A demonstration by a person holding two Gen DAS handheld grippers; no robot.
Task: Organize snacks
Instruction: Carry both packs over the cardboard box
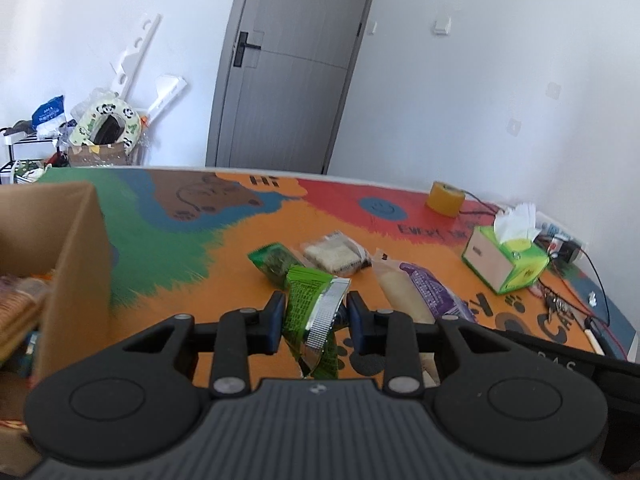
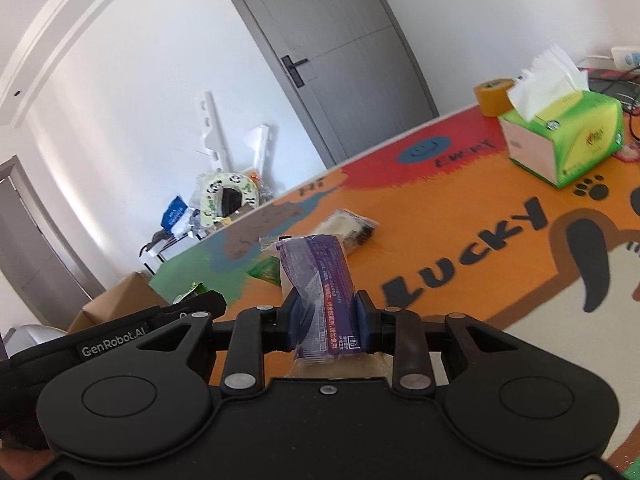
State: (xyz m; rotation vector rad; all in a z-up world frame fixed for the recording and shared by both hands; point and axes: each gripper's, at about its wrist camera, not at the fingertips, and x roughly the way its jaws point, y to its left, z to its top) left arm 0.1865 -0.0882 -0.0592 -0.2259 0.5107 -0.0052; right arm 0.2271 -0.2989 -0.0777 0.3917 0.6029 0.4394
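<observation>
White-walled room, grey door [image 1: 288,64], colourful printed mat [image 1: 224,248] on the table; we hold a snack in each gripper.

Far left we see the cardboard box [image 1: 76,240], open, with packets stacked inside. Just right of it, the left gripper [image 1: 316,316] is clamped on a green snack packet [image 1: 316,320] with a crimped silver end, raised above the mat. Behind it lie a second green packet [image 1: 272,260] and a clear-wrapped pale snack [image 1: 336,254], close together. Further right, the right gripper [image 2: 326,320] is closed tight on a purple-and-cream snack bag [image 2: 320,280], tilted upward off the mat. Beyond sit a roll of tape [image 1: 445,198] and, at far right, a green tissue box [image 1: 505,262], near tangled wires [image 1: 576,280].
</observation>
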